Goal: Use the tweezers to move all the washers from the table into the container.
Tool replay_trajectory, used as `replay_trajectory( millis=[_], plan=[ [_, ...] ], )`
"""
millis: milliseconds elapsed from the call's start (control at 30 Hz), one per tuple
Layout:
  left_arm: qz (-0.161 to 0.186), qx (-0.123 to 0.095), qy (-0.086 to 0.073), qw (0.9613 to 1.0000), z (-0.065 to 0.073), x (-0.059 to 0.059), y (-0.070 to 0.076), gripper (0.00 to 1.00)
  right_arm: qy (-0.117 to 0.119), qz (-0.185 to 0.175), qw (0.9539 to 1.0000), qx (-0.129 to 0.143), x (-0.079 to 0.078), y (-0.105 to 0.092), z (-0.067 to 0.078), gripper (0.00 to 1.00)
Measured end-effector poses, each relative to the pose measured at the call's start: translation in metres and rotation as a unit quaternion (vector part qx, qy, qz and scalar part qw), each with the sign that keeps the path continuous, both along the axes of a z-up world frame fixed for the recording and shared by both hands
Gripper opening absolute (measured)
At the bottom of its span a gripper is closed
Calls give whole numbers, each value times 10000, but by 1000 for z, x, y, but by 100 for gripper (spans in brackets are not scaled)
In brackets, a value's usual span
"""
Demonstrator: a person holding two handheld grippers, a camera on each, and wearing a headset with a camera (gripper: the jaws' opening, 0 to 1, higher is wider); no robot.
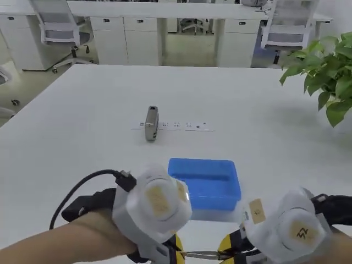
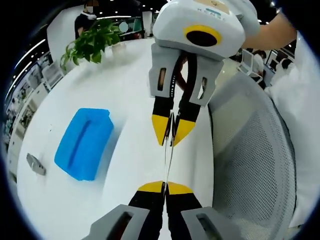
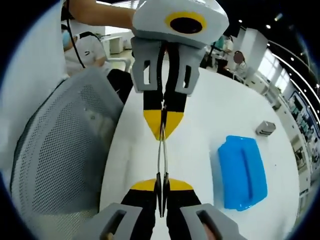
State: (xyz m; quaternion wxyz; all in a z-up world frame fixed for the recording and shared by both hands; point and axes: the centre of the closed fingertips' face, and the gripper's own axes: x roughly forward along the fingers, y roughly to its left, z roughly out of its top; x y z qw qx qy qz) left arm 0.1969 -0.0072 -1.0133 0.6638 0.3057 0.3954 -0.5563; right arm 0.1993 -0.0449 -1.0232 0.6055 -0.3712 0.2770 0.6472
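The left gripper (image 2: pixel 165 188) and right gripper (image 2: pixel 173 131), fingers clenched, each grasp one end of a single pair of tweezers (image 2: pixel 169 159) above the table (image 1: pixel 258 104), near one blue container (image 1: pixel 220 199).

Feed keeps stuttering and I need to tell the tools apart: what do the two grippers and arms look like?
Both alike: the left gripper and right gripper have rounded white shells with tan stickers, grey jaw frames and black fingers tipped yellow. A black cable runs to the left one. Forearms are bare.

two grippers (image 2: pixel 165 186) (image 2: pixel 172 131), one tweezers (image 2: pixel 168 160), one container (image 2: pixel 82 142)
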Motion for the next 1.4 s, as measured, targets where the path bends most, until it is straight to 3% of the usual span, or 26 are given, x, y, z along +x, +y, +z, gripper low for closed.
replay_trajectory(
  millis=[100, 167, 233, 367, 533, 700, 867, 1000, 1133, 1267, 1400],
  plan=[
    [-58, 314, 21, 9995, -19, 2, -1, 0, 359, -291, 9988, -184, 0, -4, -19, 2],
    [-95, 386, -13, 9992, -26, 5, -4, 0, 540, -536, 9963, -403, 2, -9, -30, 3],
    [-155, 561, -46, 9983, -34, 8, -4, 0, 573, -571, 9957, -458, 4, -9, -37, 3],
    [-218, 671, -139, 9974, -45, 15, -6, 0, 697, -891, 9920, -551, 11, -14, -49, 5],
    [-147, 697, -143, 9974, -53, 18, -8, 0, 532, -967, 9919, -631, 17, -19, -55, 8],
    [-74, 913, -161, 9957, -61, 21, -3, 0, 274, -971, 9924, -705, 20, -24, -60, 8],
    [-8, 1123, -105, 9936, -69, 20, 1, 0, 397, -1178, 9906, -569, 21, -23, -59, 10],
    [143, 991, 76, 9949, -68, 23, -1, 0, 541, -1373, 9881, -431, 17, -24, -59, 17],
    [153, 968, 115, 9951, -69, 20, -1, 2, 502, -1479, 9867, -441, 16, -26, -59, 21],
    [197, 984, 21, 9949, -69, 21, -1, 4, 573, -1749, 9822, -368, 13, -31, -59, 24],
    [503, 871, -103, 9949, -68, 24, 2, 9, 755, -2155, 9732, -270, 5, -39, -55, 34]
  ],
)
